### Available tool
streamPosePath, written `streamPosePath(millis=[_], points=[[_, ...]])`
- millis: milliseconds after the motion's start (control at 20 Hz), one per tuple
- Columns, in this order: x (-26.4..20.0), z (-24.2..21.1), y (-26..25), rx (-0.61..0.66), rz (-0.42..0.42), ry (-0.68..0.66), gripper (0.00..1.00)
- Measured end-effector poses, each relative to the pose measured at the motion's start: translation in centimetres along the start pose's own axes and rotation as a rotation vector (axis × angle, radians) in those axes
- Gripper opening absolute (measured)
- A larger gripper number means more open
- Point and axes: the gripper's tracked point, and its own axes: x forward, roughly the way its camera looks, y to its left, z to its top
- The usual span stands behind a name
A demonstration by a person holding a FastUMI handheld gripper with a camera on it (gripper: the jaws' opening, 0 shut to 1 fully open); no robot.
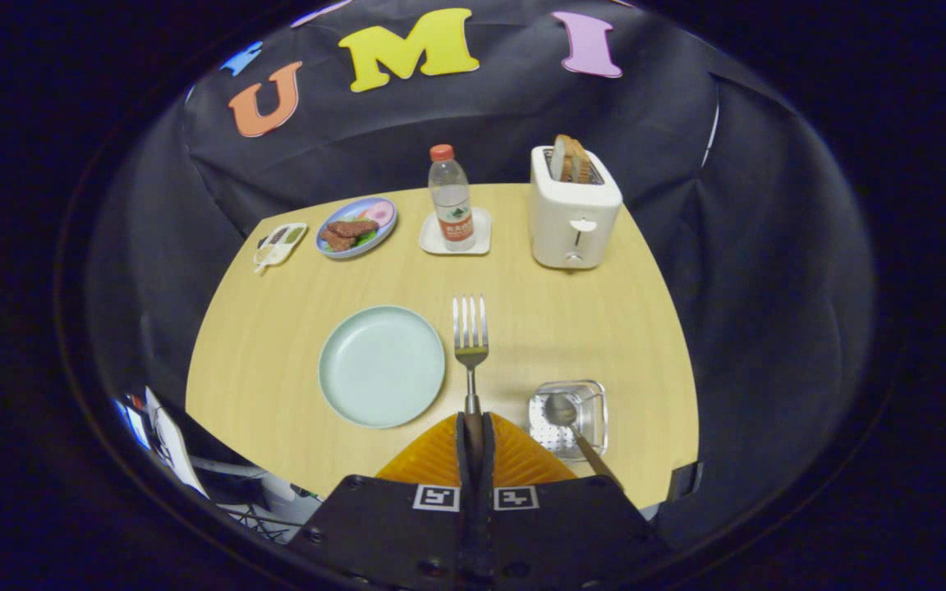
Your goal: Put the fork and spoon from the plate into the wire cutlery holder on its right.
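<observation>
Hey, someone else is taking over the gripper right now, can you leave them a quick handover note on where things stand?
Gripper: shut on the fork, held by its handle, tines pointing ahead above the wooden table.
Spoon: already standing in the wire cutlery holder, handle leaning out toward the gripper.
Pale green plate: left of the fingers, nothing on it.
Done: spoon placed, fork picked up.
Left: carry the fork right to the holder, lower it in beside the spoon, release.
</observation>
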Motion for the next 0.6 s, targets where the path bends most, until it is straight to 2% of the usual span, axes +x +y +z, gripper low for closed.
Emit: streamPosePath(millis=[250, 600], points=[[-0.8, -2.3, -6.1, 0.055, -0.011, 0.114, 0.00], [0.9, -4.9, -7.1, 0.102, 0.060, 0.279, 0.00]])
